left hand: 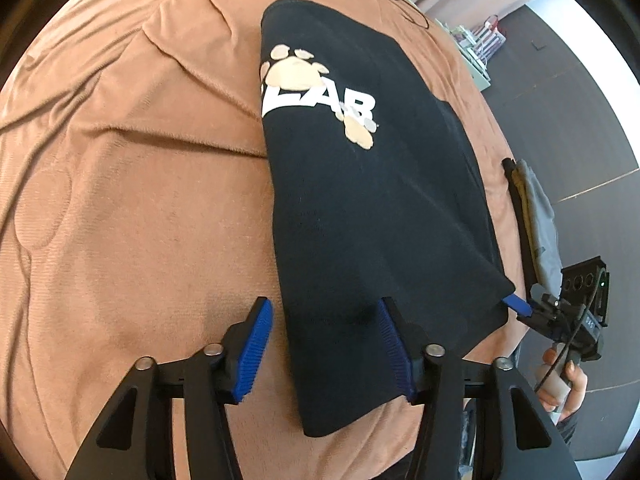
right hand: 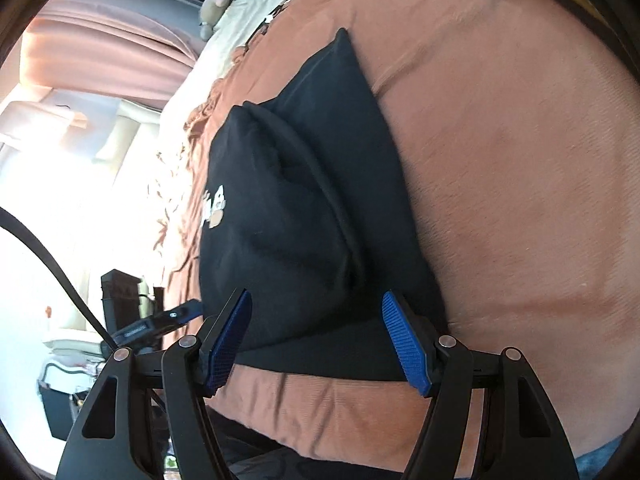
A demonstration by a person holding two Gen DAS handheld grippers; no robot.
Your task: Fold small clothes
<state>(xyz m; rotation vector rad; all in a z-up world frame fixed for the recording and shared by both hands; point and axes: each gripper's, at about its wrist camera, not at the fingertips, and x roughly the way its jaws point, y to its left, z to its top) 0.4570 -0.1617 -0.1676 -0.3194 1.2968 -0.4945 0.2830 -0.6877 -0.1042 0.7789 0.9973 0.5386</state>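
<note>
In the left wrist view, a wrinkled rust-brown plush bedspread point(left hand: 120, 200) is being shown beside dark flooring point(left hand: 560, 92). One black folded T-shirt with a white "LAB" print and tan paw prints point(left hand: 360, 200) is lying on it. The left gripper point(left hand: 326, 356) is being held wide open, its two blue pads straddling the shirt's near edge, gripping nothing.

In the right wrist view, pink curtains point(right hand: 100, 52) are being lit brightly. The right gripper point(right hand: 320, 344) is being held wide open over the shirt's near edge, nothing clamped.
</note>
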